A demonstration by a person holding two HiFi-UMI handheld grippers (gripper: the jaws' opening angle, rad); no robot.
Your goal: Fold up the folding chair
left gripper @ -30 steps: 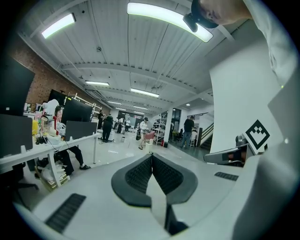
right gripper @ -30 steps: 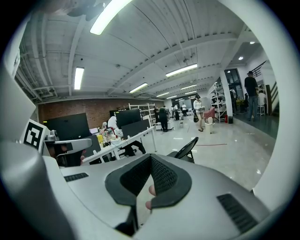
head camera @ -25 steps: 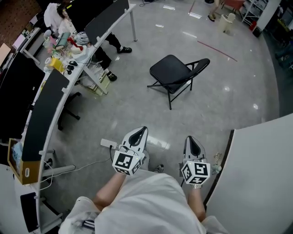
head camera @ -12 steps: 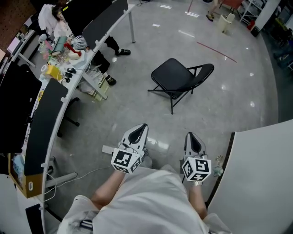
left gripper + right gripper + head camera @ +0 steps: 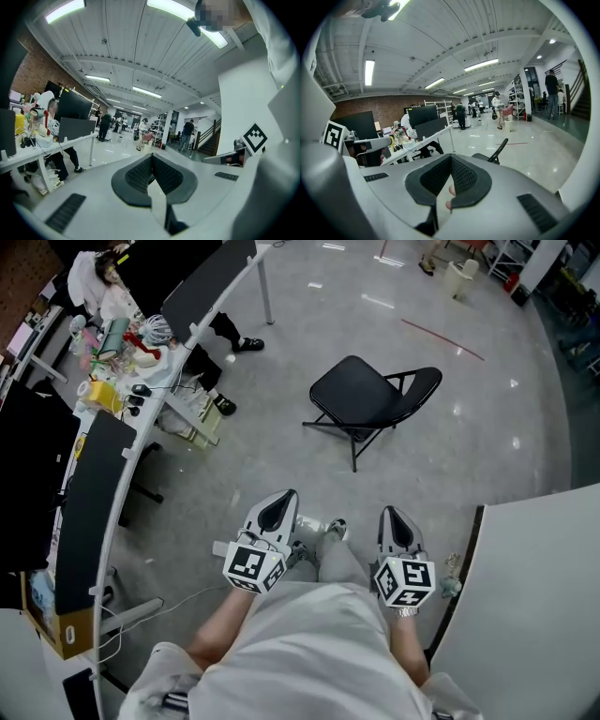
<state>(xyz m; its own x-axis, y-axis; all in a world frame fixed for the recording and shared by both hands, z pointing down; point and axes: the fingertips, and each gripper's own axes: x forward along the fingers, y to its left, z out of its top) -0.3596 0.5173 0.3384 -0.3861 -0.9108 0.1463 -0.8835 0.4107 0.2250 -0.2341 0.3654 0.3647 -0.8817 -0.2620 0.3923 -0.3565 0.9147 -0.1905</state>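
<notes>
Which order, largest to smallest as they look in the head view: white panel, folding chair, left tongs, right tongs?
1. white panel, though it stands near the camera
2. folding chair
3. left tongs and right tongs: look alike, not ranked

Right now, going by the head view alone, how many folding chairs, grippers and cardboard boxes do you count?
Folding chair: 1
Grippers: 2, the left gripper and the right gripper
Cardboard box: 1
Total: 4
</notes>
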